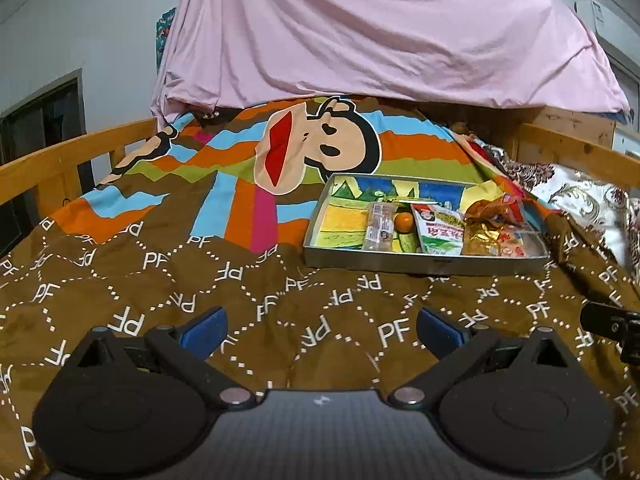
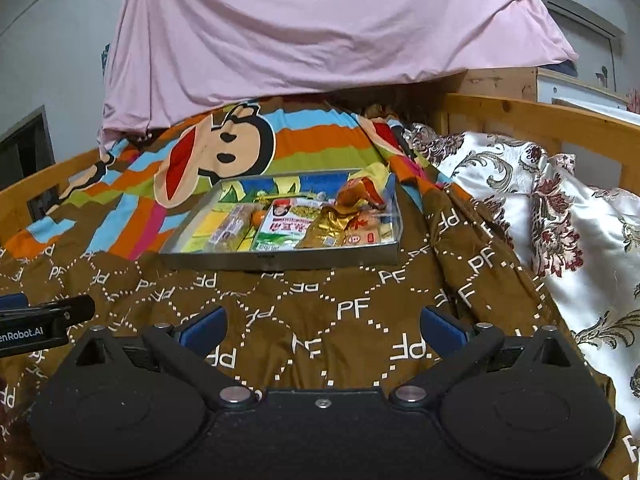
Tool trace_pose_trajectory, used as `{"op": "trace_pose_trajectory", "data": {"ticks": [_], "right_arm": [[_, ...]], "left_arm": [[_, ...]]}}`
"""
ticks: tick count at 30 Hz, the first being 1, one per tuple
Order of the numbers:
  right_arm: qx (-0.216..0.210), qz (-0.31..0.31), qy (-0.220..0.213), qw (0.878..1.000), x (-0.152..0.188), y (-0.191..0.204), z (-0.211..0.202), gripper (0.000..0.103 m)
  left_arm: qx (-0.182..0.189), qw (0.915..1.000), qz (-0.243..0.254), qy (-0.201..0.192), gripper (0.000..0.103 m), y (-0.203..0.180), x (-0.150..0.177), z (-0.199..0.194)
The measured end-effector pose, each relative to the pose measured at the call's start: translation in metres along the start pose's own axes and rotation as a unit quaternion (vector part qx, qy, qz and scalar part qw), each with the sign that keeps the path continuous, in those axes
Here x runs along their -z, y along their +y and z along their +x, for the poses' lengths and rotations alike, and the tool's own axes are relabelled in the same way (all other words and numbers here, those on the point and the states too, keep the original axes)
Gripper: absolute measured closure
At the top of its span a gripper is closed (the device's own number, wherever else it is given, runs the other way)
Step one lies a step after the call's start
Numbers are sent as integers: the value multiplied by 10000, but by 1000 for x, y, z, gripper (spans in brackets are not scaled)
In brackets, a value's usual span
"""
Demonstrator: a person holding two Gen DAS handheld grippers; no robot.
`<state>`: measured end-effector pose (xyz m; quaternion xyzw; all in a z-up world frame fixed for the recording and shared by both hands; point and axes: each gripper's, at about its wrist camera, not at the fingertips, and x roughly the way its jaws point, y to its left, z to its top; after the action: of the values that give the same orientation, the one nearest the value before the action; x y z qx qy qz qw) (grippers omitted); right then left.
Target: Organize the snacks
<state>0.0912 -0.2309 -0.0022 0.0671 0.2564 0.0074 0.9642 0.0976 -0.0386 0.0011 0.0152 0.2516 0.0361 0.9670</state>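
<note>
A shallow metal tin tray [image 1: 424, 265] [image 2: 280, 261] lies on the brown patterned blanket, ahead of both grippers. Inside it sit a long clear-wrapped bar [image 1: 380, 226] [image 2: 231, 229], a small orange [image 1: 404, 222] [image 2: 257, 216], a green and white packet [image 1: 440, 230] [image 2: 286, 228] and crinkled gold and orange wrappers [image 1: 496, 228] [image 2: 348, 220]. My left gripper [image 1: 320, 330] hovers open over the blanket, well short of the tray and empty. My right gripper [image 2: 320, 330] is also open and empty, near the tray's front. Each gripper's tip shows at the edge of the other's view.
A wooden bed rail [image 1: 60, 160] [image 2: 560, 120] runs along both sides. A pink sheet [image 1: 380, 32] [image 2: 320, 28] hangs behind the tray. A white floral pillow [image 2: 560, 220] [image 1: 580, 200] lies to the right. Bare blanket [image 1: 160, 272] spreads left of the tray.
</note>
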Motion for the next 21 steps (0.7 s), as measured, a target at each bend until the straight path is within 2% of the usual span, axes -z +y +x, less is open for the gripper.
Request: {"op": "trace_pose_trajectory", "data": {"ticks": [10,21], "right_arm": [[-82,-274,260,9993,5,13,13,1],[-101,-400,356,9985,7,18,18,1]], "left_arm": [[-33,9998,211,36,1,8,7,2],[-70,9996,277,57,1,16,11,4]]}}
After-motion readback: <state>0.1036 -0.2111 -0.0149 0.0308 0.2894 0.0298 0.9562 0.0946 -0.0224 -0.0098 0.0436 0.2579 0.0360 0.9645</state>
